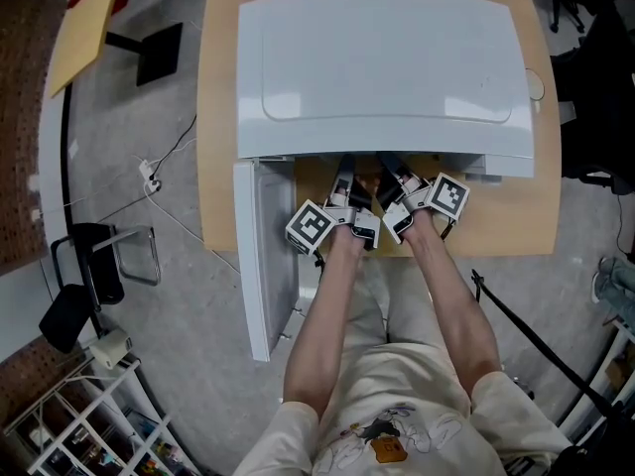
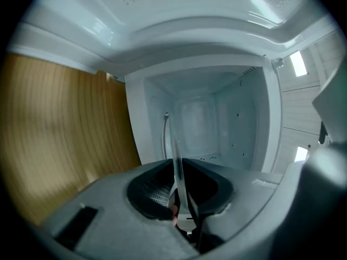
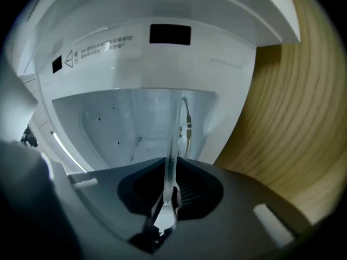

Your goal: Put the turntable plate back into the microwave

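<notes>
microwave [image 1: 382,67] shell: white, smooth, glossy. turntable plate [image 2: 177,161]: clear glass, smooth, seen edge-on. table [image 1: 220,117]: light wood-grain top, low sheen.

Head view bright, evenly lit, sharp; soft glare on microwave [image 1: 382,67] top. Gripper views fisheye, black vignette corners. Housing nearest the lens dim, out of focus. Cavity ahead of jaws pale, evenly lit. Between jaws, turntable plate [image 2: 177,164] edge translucent, smeared; table [image 2: 59,134] beside jaws blurred.

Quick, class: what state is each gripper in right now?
The left gripper is closed on the edge of the turntable plate.
The right gripper is closed on that plate too.
</notes>
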Available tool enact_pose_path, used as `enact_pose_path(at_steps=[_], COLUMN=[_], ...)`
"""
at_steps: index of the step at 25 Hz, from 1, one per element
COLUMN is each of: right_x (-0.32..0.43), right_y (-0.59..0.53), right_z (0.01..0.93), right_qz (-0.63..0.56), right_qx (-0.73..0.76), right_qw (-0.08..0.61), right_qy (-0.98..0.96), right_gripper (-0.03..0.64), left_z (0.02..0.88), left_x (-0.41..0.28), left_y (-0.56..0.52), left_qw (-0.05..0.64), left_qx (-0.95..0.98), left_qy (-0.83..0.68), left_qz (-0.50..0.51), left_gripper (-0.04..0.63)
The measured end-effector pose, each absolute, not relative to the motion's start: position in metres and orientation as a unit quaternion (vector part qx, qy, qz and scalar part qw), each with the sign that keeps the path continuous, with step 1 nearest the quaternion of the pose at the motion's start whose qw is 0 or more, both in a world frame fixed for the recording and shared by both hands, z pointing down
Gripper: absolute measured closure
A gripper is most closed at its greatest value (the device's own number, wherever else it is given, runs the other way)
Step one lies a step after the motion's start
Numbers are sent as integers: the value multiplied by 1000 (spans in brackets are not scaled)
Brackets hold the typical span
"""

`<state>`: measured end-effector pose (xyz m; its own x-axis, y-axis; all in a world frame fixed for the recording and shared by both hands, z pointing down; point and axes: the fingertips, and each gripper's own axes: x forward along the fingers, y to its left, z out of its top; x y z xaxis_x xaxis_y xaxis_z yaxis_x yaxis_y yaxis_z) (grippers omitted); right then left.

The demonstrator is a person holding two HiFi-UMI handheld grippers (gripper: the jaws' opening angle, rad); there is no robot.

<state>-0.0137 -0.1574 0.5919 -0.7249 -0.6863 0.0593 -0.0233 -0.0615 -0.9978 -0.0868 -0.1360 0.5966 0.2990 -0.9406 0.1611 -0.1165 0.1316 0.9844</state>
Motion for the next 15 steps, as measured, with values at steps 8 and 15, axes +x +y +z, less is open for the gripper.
enact_pose_path(at_steps=[8, 15], right_x=[-5, 6], right_y=[-135, -140], right_z=[594, 605], right_qz=[-693, -689], right_qx=[-264, -301], right_qw=[220, 240], right_qy=[633, 614], right_gripper=[531, 575], left_z=[590, 590], left_x=[-83, -72], left_y=[-140, -134], left_qw=[588, 601], left_qx=[536, 559], left_qy=[-439, -376], left_qz=[-417, -429], left_gripper=[560, 468])
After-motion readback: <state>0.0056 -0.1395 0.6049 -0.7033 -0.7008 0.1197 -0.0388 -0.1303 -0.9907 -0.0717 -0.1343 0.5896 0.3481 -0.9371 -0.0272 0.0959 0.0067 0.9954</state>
